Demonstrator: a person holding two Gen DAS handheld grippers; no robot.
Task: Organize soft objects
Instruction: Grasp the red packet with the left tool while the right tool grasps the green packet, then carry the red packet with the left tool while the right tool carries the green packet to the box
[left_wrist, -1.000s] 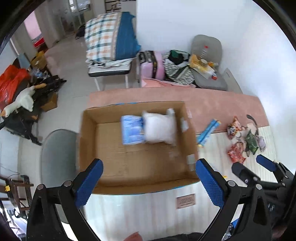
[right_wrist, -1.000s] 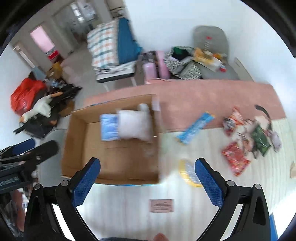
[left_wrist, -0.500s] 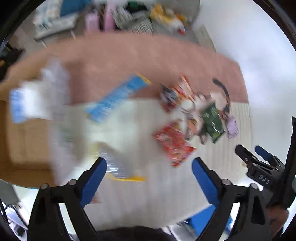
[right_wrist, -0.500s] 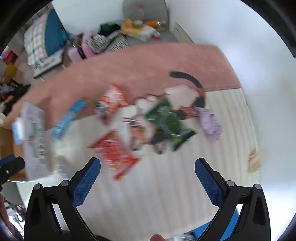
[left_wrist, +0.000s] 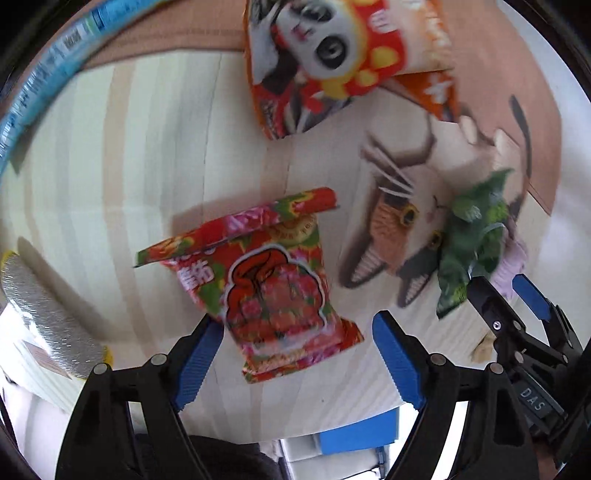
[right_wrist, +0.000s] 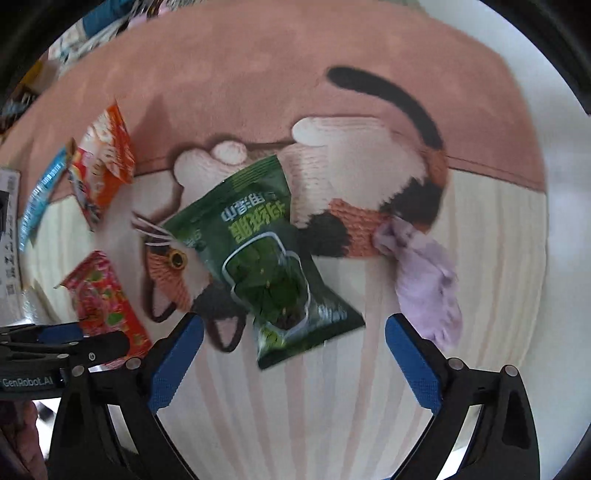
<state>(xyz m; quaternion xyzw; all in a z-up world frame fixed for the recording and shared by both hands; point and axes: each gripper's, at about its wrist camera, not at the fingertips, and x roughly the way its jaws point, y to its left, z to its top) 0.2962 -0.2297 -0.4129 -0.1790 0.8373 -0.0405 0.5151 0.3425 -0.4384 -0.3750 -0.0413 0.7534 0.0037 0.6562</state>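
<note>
Left wrist view: the left gripper (left_wrist: 297, 356) points down at the cat-print mat (left_wrist: 110, 155). Its jaws have just been closing in but stand apart, nothing clamped. The lower end of the red snack pack (left_wrist: 269, 284) lies between the blue pads (left_wrist: 197, 358), w/ no pad contact visible. The pack lies flat on the mat, top flap folded over. Further up: the panda-print pack (left_wrist: 317, 59), partly overlapping an orange pack (left_wrist: 436, 88). Upper left edge: a long blue wrapper (left_wrist: 44, 62). Left edge: a silver disc-like item (left_wrist: 48, 325), type unclear. Right side: the green snack pack (left_wrist: 472, 240) on the mat's cat face, w/ the right gripper (left_wrist: 517, 299) just beside its lower end.

Right wrist view: the right gripper (right_wrist: 293, 363) points down, jaws spread wide, nothing gripped. The green snack pack (right_wrist: 266, 251) lies tilted on the mat (right_wrist: 332, 406); its lower corner sits between the blue pads (right_wrist: 413, 362), apart from both. Right of it: a lilac cloth (right_wrist: 428, 280), crumpled, just beside the right pad. Left side: the red snack pack (right_wrist: 107, 306) w/ the left gripper (right_wrist: 66, 343) at its lower end; the orange pack (right_wrist: 107, 166) and blue wrapper (right_wrist: 40, 195) further up.
</note>
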